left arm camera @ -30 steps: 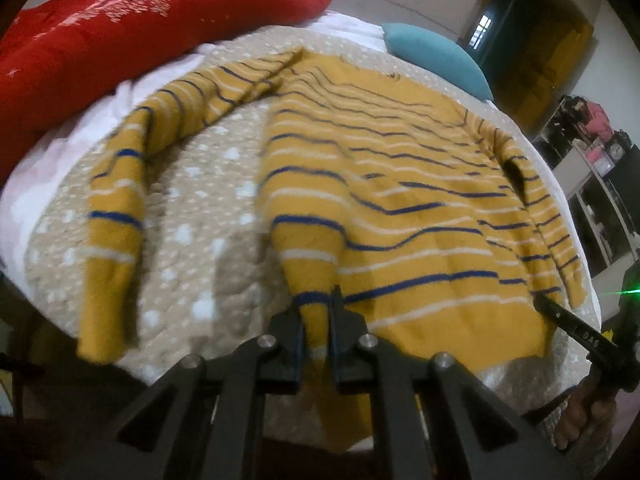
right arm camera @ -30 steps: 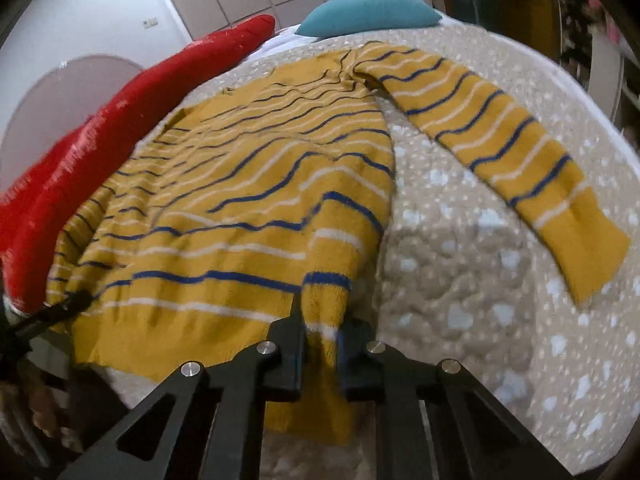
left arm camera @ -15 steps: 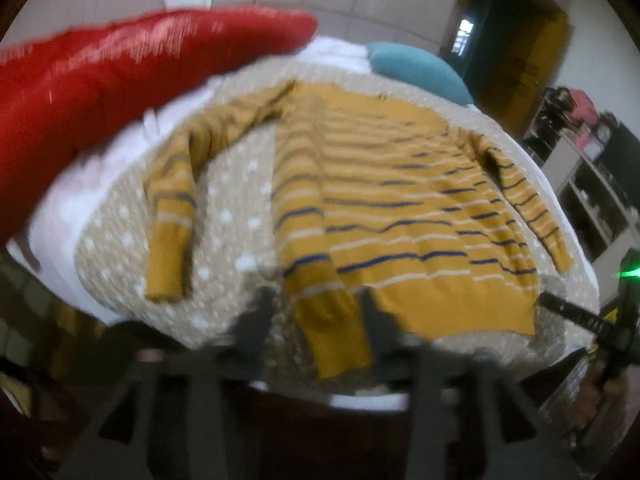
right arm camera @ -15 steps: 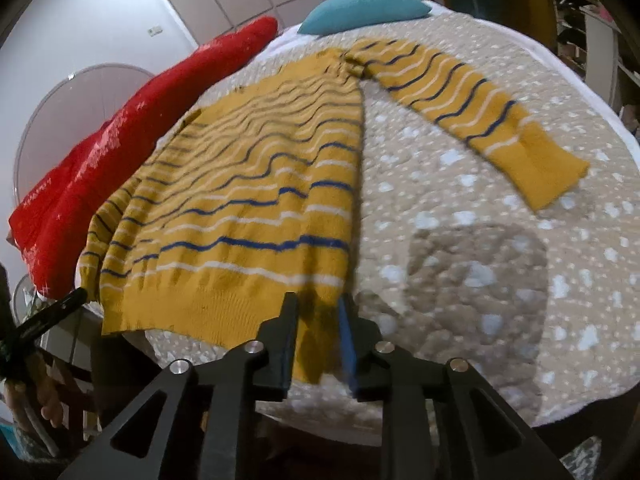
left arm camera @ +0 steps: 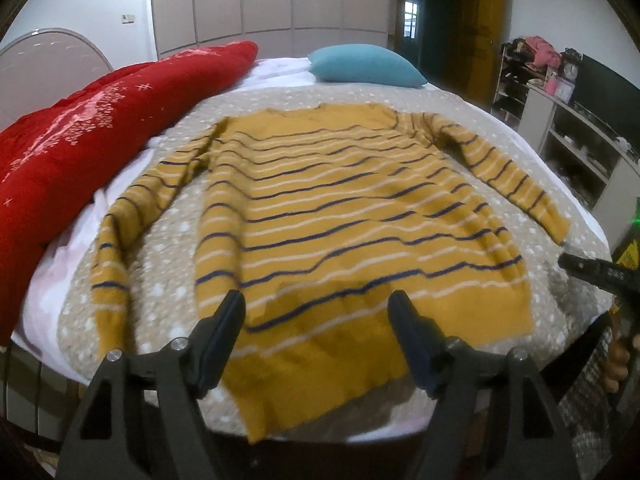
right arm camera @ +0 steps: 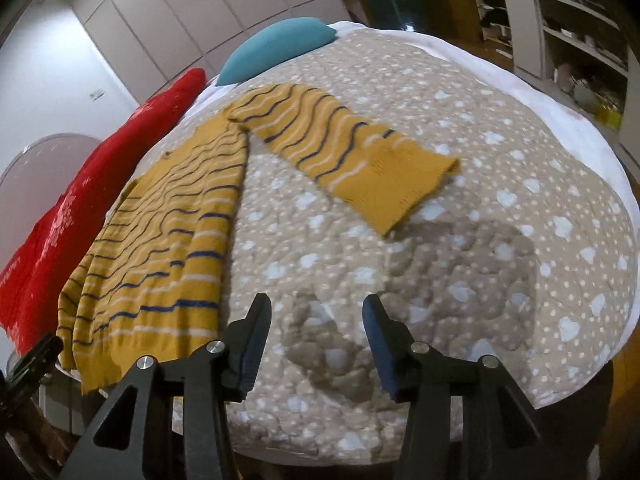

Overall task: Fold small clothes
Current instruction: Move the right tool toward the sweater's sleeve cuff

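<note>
Both grippers have let go of the sweater's hem and pulled back. Now the left gripper [left arm camera: 316,316] hovers with its fingers spread apart above the hem of the yellow striped sweater [left arm camera: 344,216], which lies flat on the spotted bedspread [right arm camera: 460,240]. Over bare bedspread, the right gripper [right arm camera: 316,320] is likewise spread wide, holding nothing, beside the sweater.
</note>
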A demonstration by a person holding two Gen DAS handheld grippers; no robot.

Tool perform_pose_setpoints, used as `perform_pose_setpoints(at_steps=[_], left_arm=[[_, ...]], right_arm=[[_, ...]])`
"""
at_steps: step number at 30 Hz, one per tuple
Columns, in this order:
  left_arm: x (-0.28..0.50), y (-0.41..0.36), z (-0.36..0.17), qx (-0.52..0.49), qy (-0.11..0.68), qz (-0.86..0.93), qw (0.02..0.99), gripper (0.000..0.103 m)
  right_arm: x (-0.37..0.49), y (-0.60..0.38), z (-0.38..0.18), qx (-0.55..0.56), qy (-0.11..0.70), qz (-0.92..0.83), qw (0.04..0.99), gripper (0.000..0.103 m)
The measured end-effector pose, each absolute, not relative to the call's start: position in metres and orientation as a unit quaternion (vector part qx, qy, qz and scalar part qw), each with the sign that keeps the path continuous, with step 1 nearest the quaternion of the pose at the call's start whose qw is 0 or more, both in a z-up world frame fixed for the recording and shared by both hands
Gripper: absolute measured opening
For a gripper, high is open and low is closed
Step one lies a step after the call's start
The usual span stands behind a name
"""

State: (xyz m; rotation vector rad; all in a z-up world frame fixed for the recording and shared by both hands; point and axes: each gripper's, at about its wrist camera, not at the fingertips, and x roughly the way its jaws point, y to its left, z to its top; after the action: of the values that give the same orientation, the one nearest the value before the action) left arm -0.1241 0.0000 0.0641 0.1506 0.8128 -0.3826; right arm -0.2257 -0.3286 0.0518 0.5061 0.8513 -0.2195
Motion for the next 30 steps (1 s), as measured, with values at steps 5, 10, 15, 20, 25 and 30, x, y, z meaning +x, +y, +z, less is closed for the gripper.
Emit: perform_pose_setpoints(at_steps=[5, 10, 15, 20, 25, 30], left_arm=[[-0.099, -0.013, 0.048, 0.062, 0.405, -0.178, 0.895, 0.073], [-0.071, -0.013, 0.028, 0.023, 0.433, -0.164, 0.886, 0.077], [-0.067, -0.017, 0.006, 0.020, 0.445, -0.153, 0.882, 0.084], [-0.072, -0.031, -0.004, 0.063, 0.448, -0.150, 0.879, 0.101], [-0.077, -0.036, -0.009, 0.088, 0.435, -0.137, 0.886, 0.103], [-0.080, -0.034, -0.010, 0.086, 0.426, -0.138, 0.890, 0.103]], right_arm=[[-0.215, -0.309, 0.061, 0.192, 0.407, -0.095, 0.888, 0.053], [-0.181, -0.275, 0.071, 0.133, 0.405, -0.064, 0.902, 0.059], [-0.150, -0.252, 0.064, 0.107, 0.408, -0.055, 0.905, 0.059], [-0.135, -0.231, 0.043, 0.085, 0.428, -0.050, 0.898, 0.059], [-0.137, -0.226, 0.029, 0.079, 0.429, -0.057, 0.898, 0.066], [-0.138, -0.225, 0.025, 0.077, 0.423, -0.059, 0.901, 0.071]])
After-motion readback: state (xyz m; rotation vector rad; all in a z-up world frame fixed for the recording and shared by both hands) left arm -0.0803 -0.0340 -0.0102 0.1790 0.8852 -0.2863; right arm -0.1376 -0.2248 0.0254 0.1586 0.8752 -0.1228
